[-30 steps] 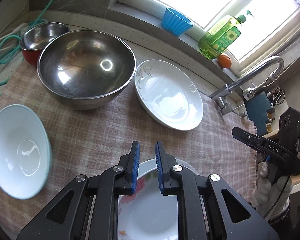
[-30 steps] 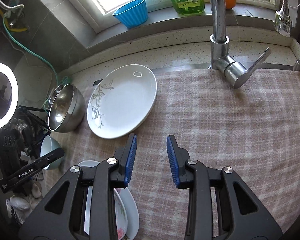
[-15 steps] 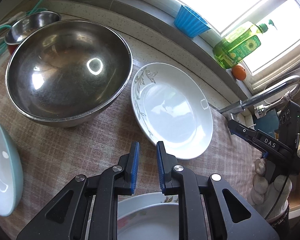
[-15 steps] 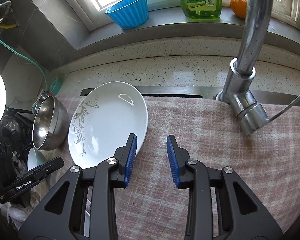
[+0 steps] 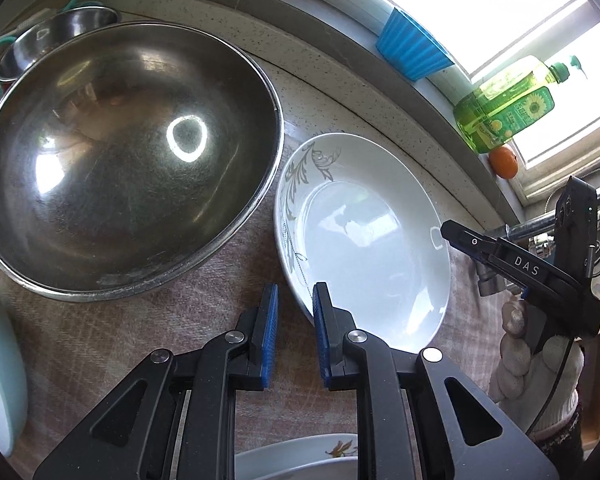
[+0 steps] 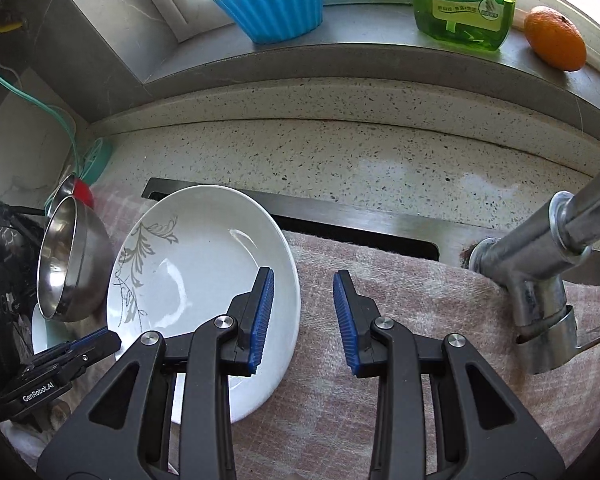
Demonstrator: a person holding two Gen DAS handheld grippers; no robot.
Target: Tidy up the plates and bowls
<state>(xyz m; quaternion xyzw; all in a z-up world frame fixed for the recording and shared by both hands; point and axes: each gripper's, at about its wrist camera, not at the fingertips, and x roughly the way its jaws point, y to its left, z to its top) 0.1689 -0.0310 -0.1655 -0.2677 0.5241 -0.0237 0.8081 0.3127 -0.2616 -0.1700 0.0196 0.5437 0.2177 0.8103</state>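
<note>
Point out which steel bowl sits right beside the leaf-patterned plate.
The big steel bowl, its rim next to the plate on the checked cloth. The small steel bowl lies behind it, farther from the plate.

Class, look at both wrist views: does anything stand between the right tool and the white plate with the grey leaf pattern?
Nothing visible does. The right tool hangs directly over the near right rim of the white leaf-patterned plate, its jaws apart and empty, with only checked cloth beside it.
</note>
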